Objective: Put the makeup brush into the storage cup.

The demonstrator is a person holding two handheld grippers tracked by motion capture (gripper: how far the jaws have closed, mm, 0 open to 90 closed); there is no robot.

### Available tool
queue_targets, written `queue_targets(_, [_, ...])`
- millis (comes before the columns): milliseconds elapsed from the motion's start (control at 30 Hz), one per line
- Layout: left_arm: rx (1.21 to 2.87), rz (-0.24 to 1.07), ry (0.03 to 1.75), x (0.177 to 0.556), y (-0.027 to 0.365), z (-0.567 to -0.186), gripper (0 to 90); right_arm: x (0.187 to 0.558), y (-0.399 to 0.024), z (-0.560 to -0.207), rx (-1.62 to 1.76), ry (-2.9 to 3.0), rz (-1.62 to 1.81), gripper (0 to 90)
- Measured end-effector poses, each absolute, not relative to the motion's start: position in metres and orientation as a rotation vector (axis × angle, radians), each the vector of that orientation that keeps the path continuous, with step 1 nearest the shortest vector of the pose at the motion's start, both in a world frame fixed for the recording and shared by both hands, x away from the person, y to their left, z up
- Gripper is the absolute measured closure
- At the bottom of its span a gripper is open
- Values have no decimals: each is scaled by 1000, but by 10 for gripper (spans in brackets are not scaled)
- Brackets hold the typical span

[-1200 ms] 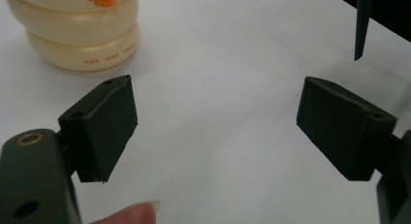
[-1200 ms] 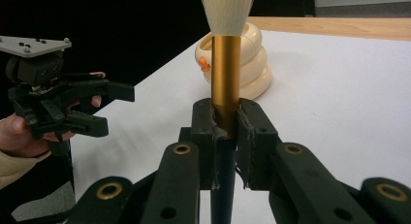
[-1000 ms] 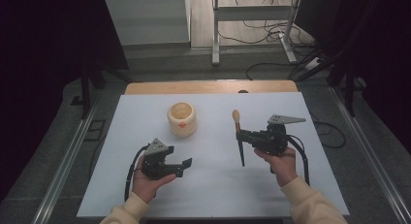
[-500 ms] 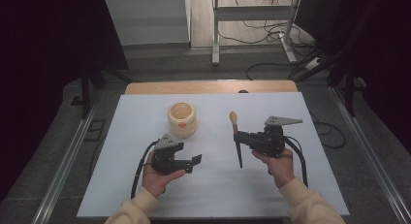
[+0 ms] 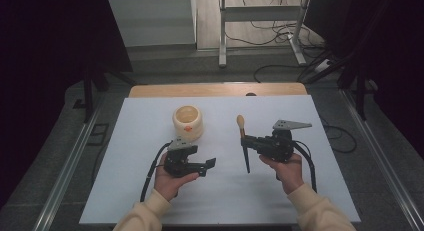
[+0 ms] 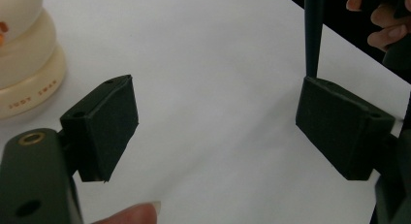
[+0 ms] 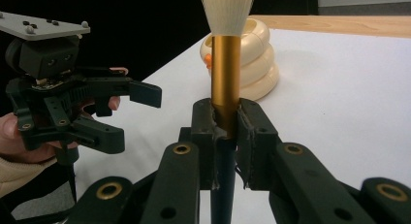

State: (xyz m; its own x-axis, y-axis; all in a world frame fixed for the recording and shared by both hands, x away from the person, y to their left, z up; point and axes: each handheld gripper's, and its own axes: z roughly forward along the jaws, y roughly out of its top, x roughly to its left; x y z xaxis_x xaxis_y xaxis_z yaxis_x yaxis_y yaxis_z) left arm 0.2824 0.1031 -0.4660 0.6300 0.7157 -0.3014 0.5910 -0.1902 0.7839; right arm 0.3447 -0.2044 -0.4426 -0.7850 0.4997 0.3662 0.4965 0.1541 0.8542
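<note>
A make-up brush [image 5: 244, 143] with a pale bristle head, gold ferrule [image 7: 226, 73] and dark tapered handle stands upright in my right gripper [image 5: 245, 140], which is shut on it just below the ferrule [image 7: 226, 123]. My left gripper [image 5: 206, 166] is held left of it, above the table, its jaws wide open with nothing between them [image 6: 223, 122]. Its open jaws also appear in the right gripper view [image 7: 133, 116]. A cream ridged holder [image 5: 187, 122] sits behind the left gripper. The brush handle's tip [image 6: 312, 40] shows beyond the left gripper's right pad [image 6: 341, 129].
The white table top [image 5: 150, 116] ends in a wooden strip [image 5: 215, 89] at the far side. Metal rails run along both sides of the table. Cables trail from both grippers toward the person.
My left gripper has moved right, toward the brush, staying open. The right gripper with the brush has barely shifted.
</note>
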Motion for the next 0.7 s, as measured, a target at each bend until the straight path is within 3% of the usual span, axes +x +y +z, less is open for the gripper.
queue_targets(700, [1871, 77, 985, 297, 67, -460, 181, 343, -204, -441, 1013, 2373, 1786, 789])
